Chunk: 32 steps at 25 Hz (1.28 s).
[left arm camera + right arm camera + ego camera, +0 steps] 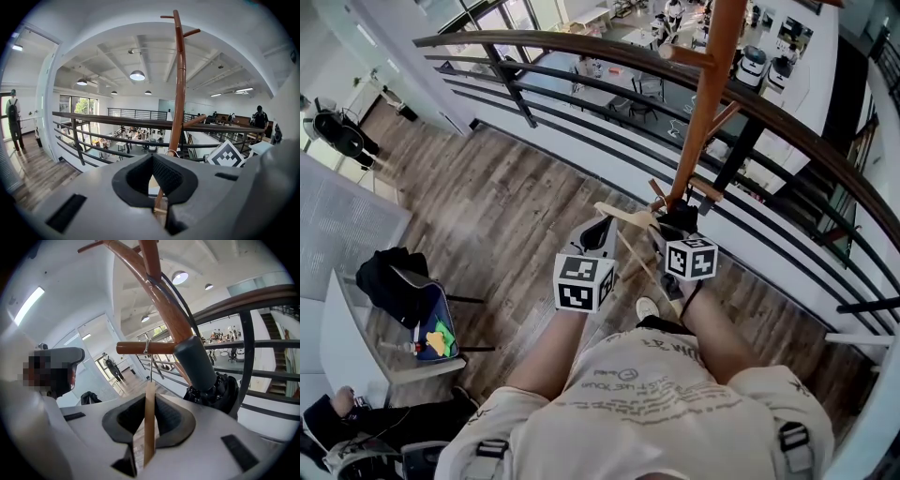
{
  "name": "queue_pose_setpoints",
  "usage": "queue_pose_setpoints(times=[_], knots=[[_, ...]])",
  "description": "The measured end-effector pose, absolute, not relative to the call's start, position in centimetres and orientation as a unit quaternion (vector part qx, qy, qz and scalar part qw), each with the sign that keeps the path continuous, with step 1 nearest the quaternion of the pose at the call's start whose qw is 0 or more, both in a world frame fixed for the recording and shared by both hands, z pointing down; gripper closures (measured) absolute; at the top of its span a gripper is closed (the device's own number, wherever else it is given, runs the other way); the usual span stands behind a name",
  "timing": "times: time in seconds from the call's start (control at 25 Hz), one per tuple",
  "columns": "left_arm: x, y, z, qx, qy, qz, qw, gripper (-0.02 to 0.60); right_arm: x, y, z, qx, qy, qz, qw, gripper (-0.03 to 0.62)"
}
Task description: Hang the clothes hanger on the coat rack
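Pale, flat wood clothes hanger (625,215) low down by the coat rack (705,103), a smooth, round, red-brown wood pole w/ short pegs. Thin shiny wire hook (147,345) looped over one round peg (133,348).

Left gripper (157,190): grey plastic body, black bumpy pads, pressed tight on a thin bit of the hanger's wood. Right gripper (149,427): same look, pinching a flat wood slat that stands on edge btwn the pads.

Dark grey round tube (197,363) w/ crumpled black cloth at its low end, right up against the pole. Can't tell what it is. Curved dark rail (581,49) behind, streaky wood-plank floor (497,206) below.

Most of the hanger hidden under the 2 tools in head view, & hook too small to see there. Top of pole cut off in head view. In left gripper view, only a sliver of hanger wood on show, rest covered by the grey body.
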State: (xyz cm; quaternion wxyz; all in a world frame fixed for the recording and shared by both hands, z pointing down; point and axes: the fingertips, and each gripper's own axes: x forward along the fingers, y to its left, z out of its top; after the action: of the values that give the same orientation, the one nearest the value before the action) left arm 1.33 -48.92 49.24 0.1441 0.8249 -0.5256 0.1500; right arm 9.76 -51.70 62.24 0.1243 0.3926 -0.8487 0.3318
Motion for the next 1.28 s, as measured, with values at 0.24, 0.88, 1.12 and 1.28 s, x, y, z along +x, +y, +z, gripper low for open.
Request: queue_pose_setpoints(times=[0.24, 0.88, 1.12, 1.28], knots=[[2.7, -49.2, 49.3, 0.827, -0.52, 0.16, 0.139, 0.578, 11.3, -52.3, 63.0, 0.399, -0.841, 0.348, 0.114, 0.542], [3.6, -49.9, 49.0, 0.829, -0.516, 0.169, 0.129, 0.578, 13.0, -53.9, 64.5, 0.446, -0.816, 0.35, 0.109, 0.533], [3.4, -49.6, 48.7, 0.83, -0.518, 0.161, 0.128, 0.578, 13.5, -53.3, 64.0, 0.467, -0.818, 0.308, 0.13, 0.487], [3.2, -49.2, 48.5, 0.832, -0.517, 0.154, 0.128, 0.578, 13.6, -52.7, 63.7, 0.481, -0.819, 0.271, 0.154, 0.476]])
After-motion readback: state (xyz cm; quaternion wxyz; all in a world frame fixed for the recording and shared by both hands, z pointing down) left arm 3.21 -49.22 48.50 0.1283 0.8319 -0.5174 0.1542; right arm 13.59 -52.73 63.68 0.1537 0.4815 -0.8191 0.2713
